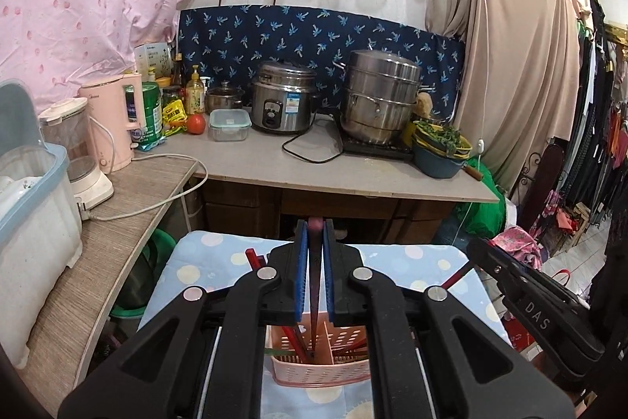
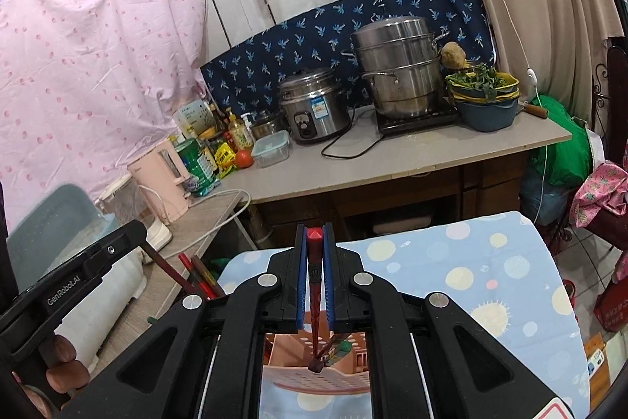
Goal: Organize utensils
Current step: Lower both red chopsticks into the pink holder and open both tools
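My left gripper [image 1: 315, 234] is shut on a dark red chopstick [image 1: 314, 285] that stands nearly upright, its lower end down in the pink perforated basket [image 1: 345, 366]. Several more chopsticks lean inside that basket. My right gripper [image 2: 314, 238] is shut on a bright red chopstick [image 2: 314, 273], whose lower end hangs over the same pink basket [image 2: 314, 377]. The left wrist view shows the right gripper's body [image 1: 530, 301] at the right edge. In the right wrist view the left gripper's body [image 2: 78, 273] sits at the left, held by a hand [image 2: 62, 368].
The basket stands on a table with a blue dotted cloth [image 2: 471, 262]. Behind it is a counter [image 1: 353, 175] with a rice cooker [image 1: 282, 97], a steamer pot [image 1: 378, 97] and stacked bowls [image 1: 439, 148]. A side shelf [image 1: 117, 222] holds a kettle, blender and plastic bin.
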A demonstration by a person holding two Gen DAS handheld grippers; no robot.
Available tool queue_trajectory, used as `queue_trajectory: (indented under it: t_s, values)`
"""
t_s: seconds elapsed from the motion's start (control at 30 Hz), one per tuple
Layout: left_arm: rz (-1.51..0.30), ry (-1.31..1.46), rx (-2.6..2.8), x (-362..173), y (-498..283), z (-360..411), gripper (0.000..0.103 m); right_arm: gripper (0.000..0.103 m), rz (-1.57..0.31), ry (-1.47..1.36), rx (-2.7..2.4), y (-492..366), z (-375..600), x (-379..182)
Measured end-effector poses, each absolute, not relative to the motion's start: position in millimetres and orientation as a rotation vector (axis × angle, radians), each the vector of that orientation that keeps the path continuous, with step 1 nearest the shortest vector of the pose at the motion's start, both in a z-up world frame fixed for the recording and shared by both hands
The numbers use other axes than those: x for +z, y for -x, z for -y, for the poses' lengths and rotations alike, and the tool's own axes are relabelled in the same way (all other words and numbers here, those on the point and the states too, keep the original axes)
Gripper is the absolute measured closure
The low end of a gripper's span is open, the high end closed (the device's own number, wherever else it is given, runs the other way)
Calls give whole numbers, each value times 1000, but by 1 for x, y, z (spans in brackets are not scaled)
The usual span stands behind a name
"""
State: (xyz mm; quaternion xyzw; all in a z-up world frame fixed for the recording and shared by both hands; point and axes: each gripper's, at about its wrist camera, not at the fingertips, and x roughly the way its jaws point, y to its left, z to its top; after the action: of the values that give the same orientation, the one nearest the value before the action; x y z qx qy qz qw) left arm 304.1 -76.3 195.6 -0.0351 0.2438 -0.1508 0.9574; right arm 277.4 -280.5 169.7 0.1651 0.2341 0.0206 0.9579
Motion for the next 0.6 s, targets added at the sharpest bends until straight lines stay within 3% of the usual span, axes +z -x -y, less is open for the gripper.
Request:
queue_trajectory:
  t_s: [0.1, 0.17, 0.4, 0.47, 0.6]
  values:
    - [-508, 67, -292, 188, -307, 77, 89, 92, -480, -339, 49, -277, 280, 168]
    - [-509, 62, -278, 186, -308, 77, 71, 91, -477, -340, 52, -276, 281, 169]
    - [-511, 37, -263, 182, -301, 79, 65, 83, -471, -327, 66, -264, 275, 172]
    - [-505, 27, -256, 183, -296, 79, 58, 81, -470, -319, 70, -259, 272, 173]
    - [-496, 0, -242, 183, -284, 80, 53, 78, -473, -299, 81, -246, 266, 173]
